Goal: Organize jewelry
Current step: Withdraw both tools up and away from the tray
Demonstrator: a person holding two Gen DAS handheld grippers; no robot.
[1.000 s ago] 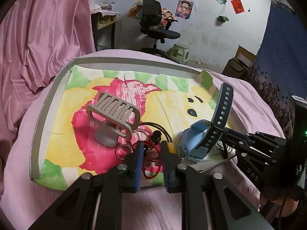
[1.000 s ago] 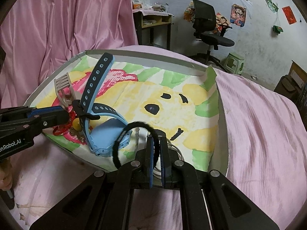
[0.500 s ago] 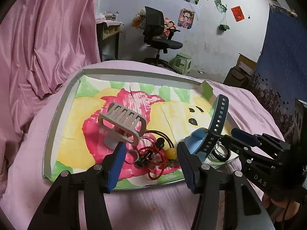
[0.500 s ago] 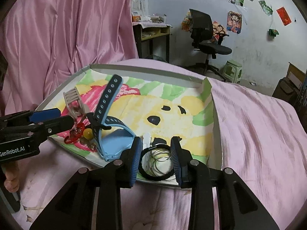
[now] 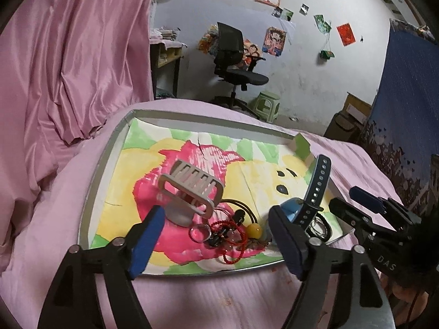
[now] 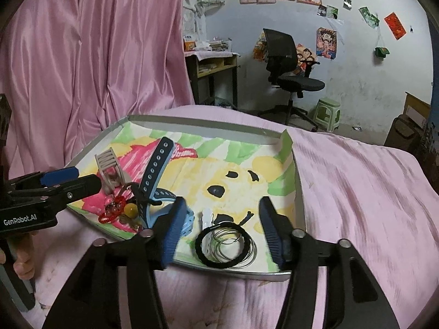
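We are looking at a shallow grey-rimmed tray [image 5: 92, 189] lying on a bed under a pink quilt [image 6: 356, 181], its floor lined with a painted sheet of pink, yellow and green. Pink curtains [image 5: 68, 54] are hanging at the left; at the far wall an office chair [image 6: 285, 63], a green stool [image 6: 328, 112] and posters are showing.

We are holding the left gripper [image 5: 216, 242] with its fingers spread wide and empty, over the near-left jewelry cluster: a grey claw clip [image 5: 190, 187], a silver ring [image 5: 199, 232], a red cord bracelet [image 5: 233, 246] and a yellow bead [image 5: 253, 229]. The blue watch [image 6: 156, 172] is lying just right of these, one strap sticking up.

The right gripper [image 6: 222, 229] is likewise open and empty, framing a black hair tie [image 6: 203, 246] and thin wire hoops [image 6: 238, 246] at the near-right corner, beside a white clip [image 6: 206, 216]. The dark bits tangled in the cord are too small to identify — and a hand [image 6: 23, 266] is showing only in part at the left.
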